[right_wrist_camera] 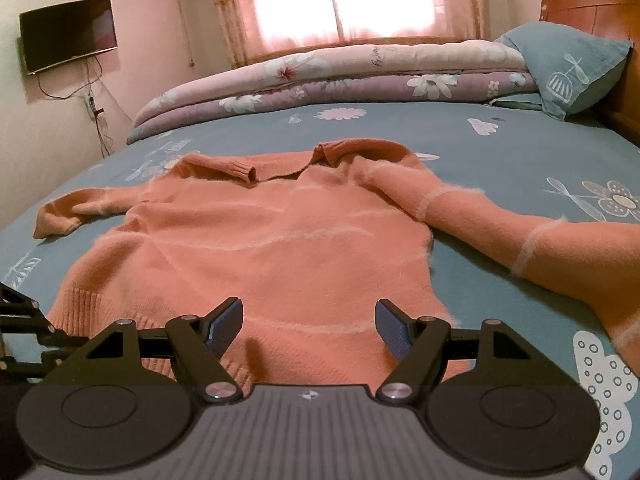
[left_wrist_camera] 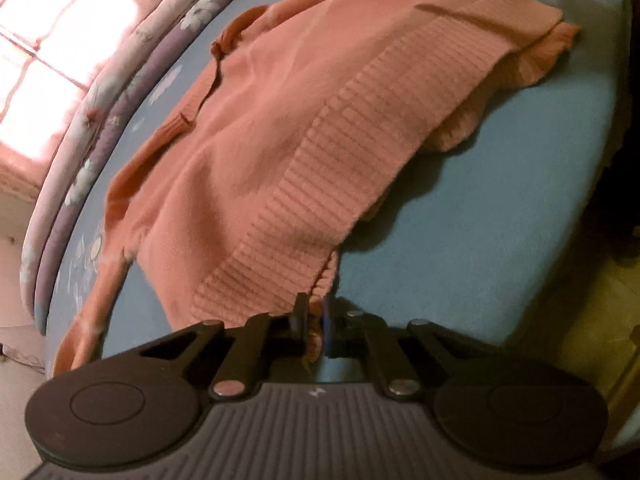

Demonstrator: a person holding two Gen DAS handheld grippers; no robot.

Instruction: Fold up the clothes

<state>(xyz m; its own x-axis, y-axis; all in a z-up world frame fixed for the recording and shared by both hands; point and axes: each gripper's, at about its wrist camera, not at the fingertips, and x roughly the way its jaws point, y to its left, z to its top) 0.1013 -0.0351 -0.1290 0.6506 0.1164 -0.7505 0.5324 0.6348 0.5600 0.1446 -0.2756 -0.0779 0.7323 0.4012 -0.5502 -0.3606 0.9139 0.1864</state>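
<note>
A TV (right_wrist_camera: 69,34) hangs on the wall at the far left, with wires below it. Next comes a bright window (right_wrist_camera: 344,0) with pink curtains.

A big bed (right_wrist_camera: 500,152) with a blue sheet fills the room. White flowers and clouds are printed on the sheet. A folded quilt (right_wrist_camera: 320,80) with flowers lies along the far side of the bed, under the window. A blue pillow (right_wrist_camera: 568,68) leans at the right end, by the wooden headboard (right_wrist_camera: 592,0).

An orange sweater (right_wrist_camera: 260,248) lies flat in the middle of the bed. Its collar points toward the quilt. One sleeve goes out to the left and bends back. The other sleeve stretches out to the right, with pale stripes across it. The ribbed hem is at the near edge.

The left gripper (left_wrist_camera: 316,320) is at the left corner of the hem. Its fingers are together and pinch the ribbed edge of the sweater there.

The right gripper (right_wrist_camera: 309,326) hangs over the near part of the sweater, at the middle of the hem. Its fingers are wide apart and hold nothing. The blue pads face each other above the cloth.
</note>
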